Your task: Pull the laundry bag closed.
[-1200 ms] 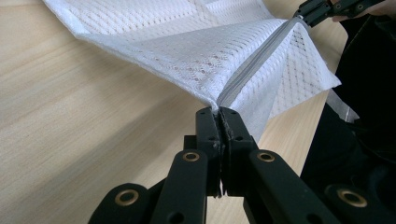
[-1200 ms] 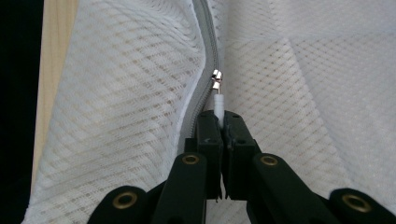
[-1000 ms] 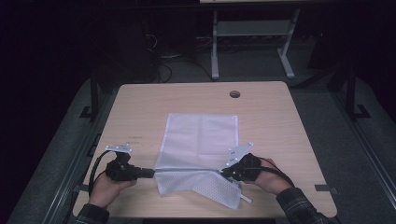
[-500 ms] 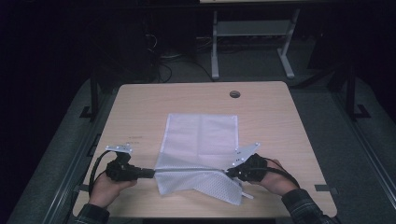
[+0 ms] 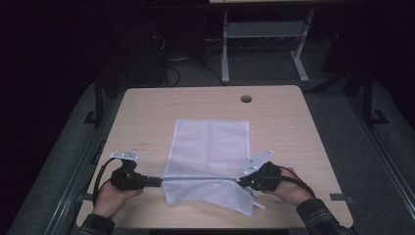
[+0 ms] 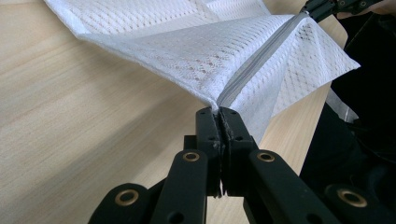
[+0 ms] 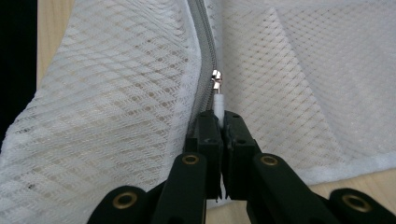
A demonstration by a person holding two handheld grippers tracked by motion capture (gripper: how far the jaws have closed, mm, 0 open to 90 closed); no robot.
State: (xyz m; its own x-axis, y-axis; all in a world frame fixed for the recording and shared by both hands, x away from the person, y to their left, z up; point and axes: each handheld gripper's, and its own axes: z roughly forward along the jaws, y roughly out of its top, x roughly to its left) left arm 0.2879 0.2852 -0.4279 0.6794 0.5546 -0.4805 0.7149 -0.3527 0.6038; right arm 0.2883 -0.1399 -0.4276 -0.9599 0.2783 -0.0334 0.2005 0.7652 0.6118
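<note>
A white mesh bag (image 5: 210, 139) lies flat on the wooden table (image 5: 147, 112), its near edge lifted and pulled taut along a grey zipper (image 5: 200, 179). My left gripper (image 5: 160, 181) is shut on the bag's left end, right where the zipper (image 6: 261, 58) stops; its jaws (image 6: 219, 113) pinch the mesh (image 6: 177, 51). My right gripper (image 5: 241, 181) is shut on the white zipper pull (image 7: 217, 95) at the zipper's right end. Its closed tips (image 7: 219, 116) lie along the grey zipper track (image 7: 203, 51). A flap of mesh (image 5: 230, 196) hangs below the zipper onto the table.
A round cable hole (image 5: 246, 99) sits near the table's far edge. A white metal frame (image 5: 264, 34) stands on the floor behind the table. The near table edge runs just under both hands. My right gripper also appears far off (image 6: 322, 7) in the left gripper view.
My right gripper has shifted slightly to the right with the zipper pull in it. The left gripper has stayed put.
</note>
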